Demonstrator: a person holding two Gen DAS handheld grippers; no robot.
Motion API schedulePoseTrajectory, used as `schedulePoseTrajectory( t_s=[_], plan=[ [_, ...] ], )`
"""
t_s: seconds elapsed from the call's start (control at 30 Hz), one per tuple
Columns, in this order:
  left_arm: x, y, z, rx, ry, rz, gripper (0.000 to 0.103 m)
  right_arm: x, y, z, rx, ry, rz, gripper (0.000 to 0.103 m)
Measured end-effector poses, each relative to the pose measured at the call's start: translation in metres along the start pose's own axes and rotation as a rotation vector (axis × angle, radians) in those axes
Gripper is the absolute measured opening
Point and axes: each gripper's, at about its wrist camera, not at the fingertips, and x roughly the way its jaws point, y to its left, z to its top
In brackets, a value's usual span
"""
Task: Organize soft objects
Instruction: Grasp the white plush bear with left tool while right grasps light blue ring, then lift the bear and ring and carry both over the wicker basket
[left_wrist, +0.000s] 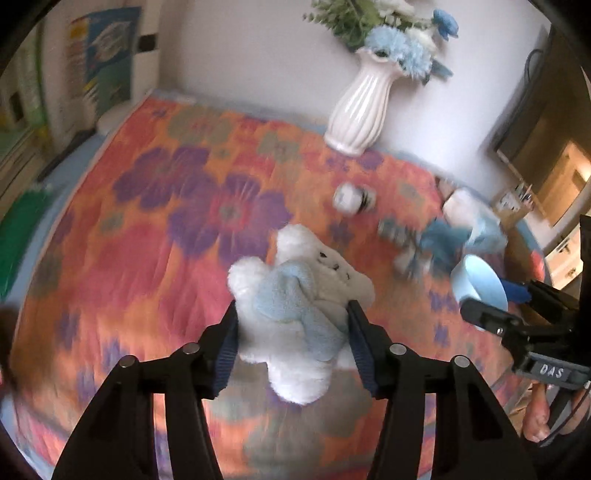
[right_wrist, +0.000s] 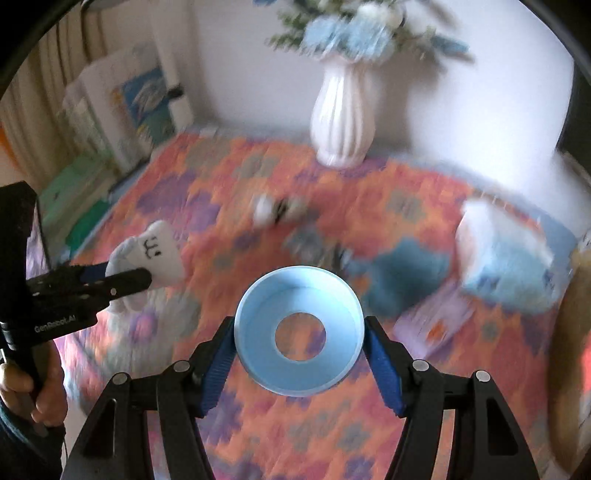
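Note:
My left gripper (left_wrist: 291, 314) is shut on a white plush toy with a light blue scarf (left_wrist: 295, 302) and holds it above the floral bedspread (left_wrist: 147, 221). The toy also shows at the left of the right wrist view (right_wrist: 155, 258). My right gripper (right_wrist: 299, 332) is shut on a light blue round ring-shaped holder (right_wrist: 299, 332), open side toward the camera. The holder and right gripper show at the right of the left wrist view (left_wrist: 480, 288). A small white and black soft toy (left_wrist: 352, 199) lies on the bed, blurred.
A white ribbed vase with blue flowers (left_wrist: 360, 99) stands at the bed's far edge by the wall. A white and blue soft pile (right_wrist: 506, 258) and teal cloth (right_wrist: 402, 277) lie at the right. Boxes and a poster (left_wrist: 107, 55) stand at the far left.

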Motion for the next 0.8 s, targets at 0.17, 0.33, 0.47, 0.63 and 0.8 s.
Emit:
schedulePoseTrajectory(
  t_s=[0.17,0.33,0.47,0.63,0.8],
  plan=[
    [0.002,-0.006,-0.028,0.029,0.072,-0.043,0.068,0.012,0.016,-0.03,-0.026,0.042,-0.024,0.066],
    [-0.011,-0.019,-0.043,0.206,0.158,-0.039,0.075,0.013,0.009,-0.044,0.001,0.055,-0.021,0.066],
    [-0.003,-0.018,-0.038,0.19,0.149,0.014,0.075,0.017,-0.001,-0.049,0.042,0.068,-0.012,0.067],
    [0.009,-0.016,-0.028,0.162,0.152,0.003,0.075,0.021,-0.006,-0.06,0.069,0.088,0.005,0.082],
    [0.02,-0.031,-0.026,0.196,0.143,0.034,0.07,0.02,-0.005,-0.06,0.099,0.064,-0.003,0.08]
  ],
)
